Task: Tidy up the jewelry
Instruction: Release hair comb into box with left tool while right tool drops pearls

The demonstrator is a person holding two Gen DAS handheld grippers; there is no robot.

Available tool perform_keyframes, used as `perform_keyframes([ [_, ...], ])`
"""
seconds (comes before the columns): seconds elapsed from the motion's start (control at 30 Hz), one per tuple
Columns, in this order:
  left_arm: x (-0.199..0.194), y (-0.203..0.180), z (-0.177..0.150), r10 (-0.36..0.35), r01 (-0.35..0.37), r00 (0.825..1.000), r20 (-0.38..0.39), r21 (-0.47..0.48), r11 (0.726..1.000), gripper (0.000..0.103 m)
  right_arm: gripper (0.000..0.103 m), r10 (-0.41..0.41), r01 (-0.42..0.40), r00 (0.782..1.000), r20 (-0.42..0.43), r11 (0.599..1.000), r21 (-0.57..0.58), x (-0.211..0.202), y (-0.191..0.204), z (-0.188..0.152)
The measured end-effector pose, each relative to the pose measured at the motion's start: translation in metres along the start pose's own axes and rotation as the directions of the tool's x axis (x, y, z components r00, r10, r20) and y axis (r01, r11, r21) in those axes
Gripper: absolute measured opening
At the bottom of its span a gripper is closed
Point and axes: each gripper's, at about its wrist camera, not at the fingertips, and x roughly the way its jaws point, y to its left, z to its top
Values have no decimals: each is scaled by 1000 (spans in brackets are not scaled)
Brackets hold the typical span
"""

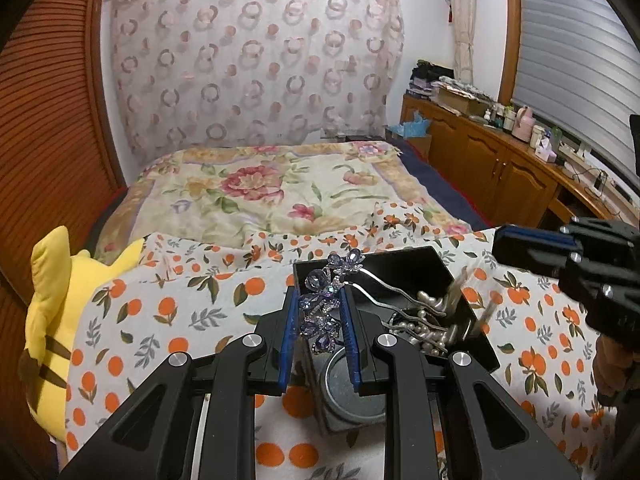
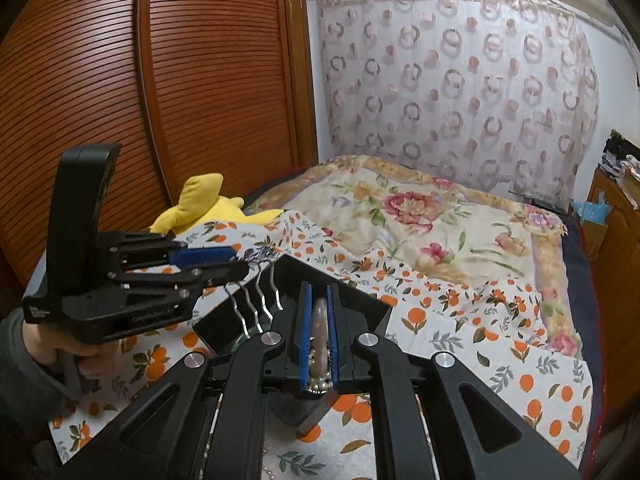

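A black open box (image 1: 472, 312) sits on the orange-print cloth and holds pearl jewelry (image 1: 428, 332) and a round metal tin (image 1: 348, 392). My left gripper (image 1: 320, 300) is shut on a purple crystal hair comb (image 1: 320, 304), held over the box with its silver wavy prongs (image 1: 396, 296) reaching right. In the right wrist view the left gripper (image 2: 236, 260) shows at left with the comb's prongs (image 2: 256, 304) hanging over the box (image 2: 360, 300). My right gripper (image 2: 319, 296) is shut on a pale pearl hairpin (image 2: 320, 332), above the box.
The box lies on an orange-print cloth (image 1: 180, 304) at the foot of a bed with a floral quilt (image 1: 260, 196). A yellow plush toy (image 1: 52, 312) lies at the left. A wooden cabinet (image 1: 500, 160) with clutter runs along the right wall.
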Motion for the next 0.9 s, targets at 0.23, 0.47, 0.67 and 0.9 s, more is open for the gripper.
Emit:
perform_keyframes([
  [0.23,9,-4,3,-2,2,1000,-13,4,1000,20,11,-9,9,1000,-11,1000,4,0,-4,-3],
  [0.47,3,-6,2,-6,6,1000,5,5,1000,24,11,-23,23,1000,-18,1000,17,-5,-6,-10],
  [0.67,-21,-5,-11,-16,16,1000,21,7,1000,30,11,-15,16,999,-34,1000,19,-12,6,-25],
  [0.9,-48,-1,-36,-20,20,1000,13,15,1000,31,11,-1,2,999,-53,1000,25,-22,27,-45],
])
